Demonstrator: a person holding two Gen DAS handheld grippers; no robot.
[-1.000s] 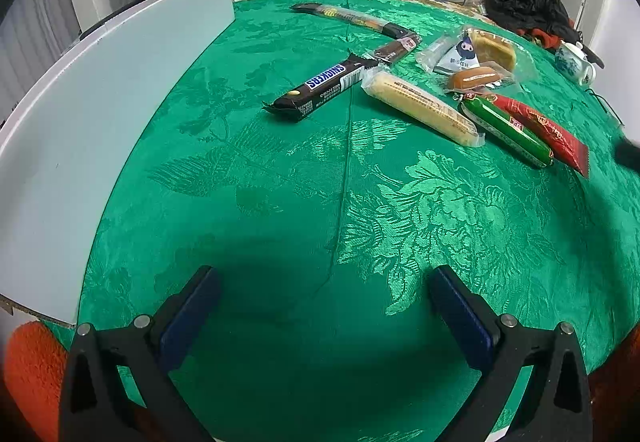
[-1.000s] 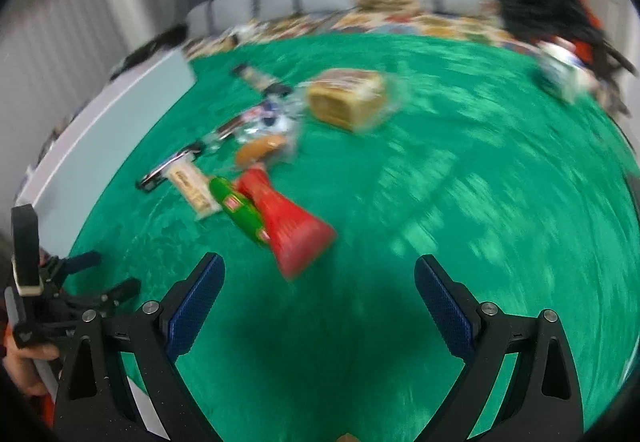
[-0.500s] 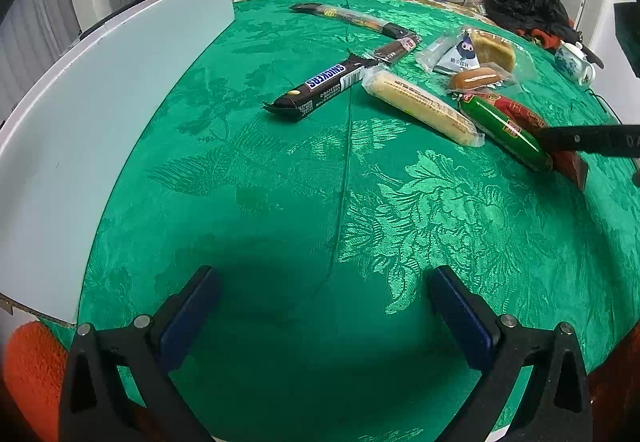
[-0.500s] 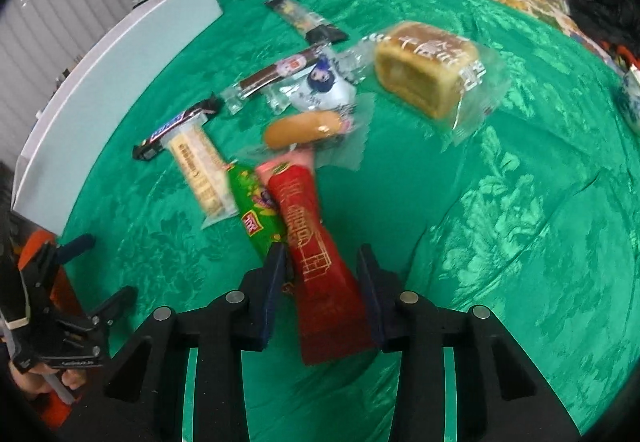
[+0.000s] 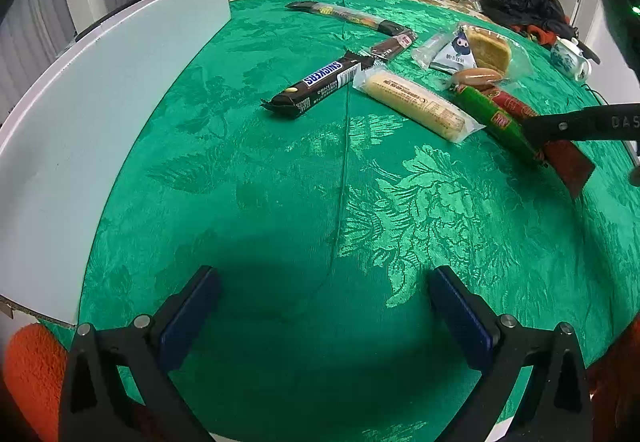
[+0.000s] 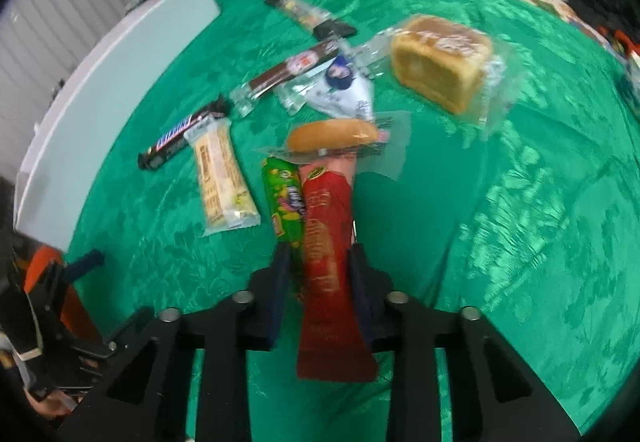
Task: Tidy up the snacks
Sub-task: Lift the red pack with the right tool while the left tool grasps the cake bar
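Several wrapped snacks lie on the green tablecloth (image 5: 280, 201). My right gripper (image 6: 318, 258) has its jaws closing on the near end of a long red snack packet (image 6: 326, 201); both pads press its sides. A green packet (image 6: 282, 197) lies against the red one, its end beside the left pad. From the left wrist view that gripper's finger (image 5: 580, 123) reaches in from the right over the red packet (image 5: 568, 165). My left gripper (image 5: 324, 278) hangs open over bare cloth, with nothing between its fingers.
Behind the red packet lie a Snickers bar (image 5: 324, 81), a long pale biscuit pack (image 5: 416, 101), a small bun (image 6: 332, 135), a wrapped cake (image 6: 440, 61) and darker bars. A white board (image 5: 100, 121) borders the left. A teapot (image 5: 570, 57) and dark clothing (image 5: 520, 1) sit far right.
My right gripper came down over the red packet and its jaws went from wide apart to tight against it. The left gripper kept still.
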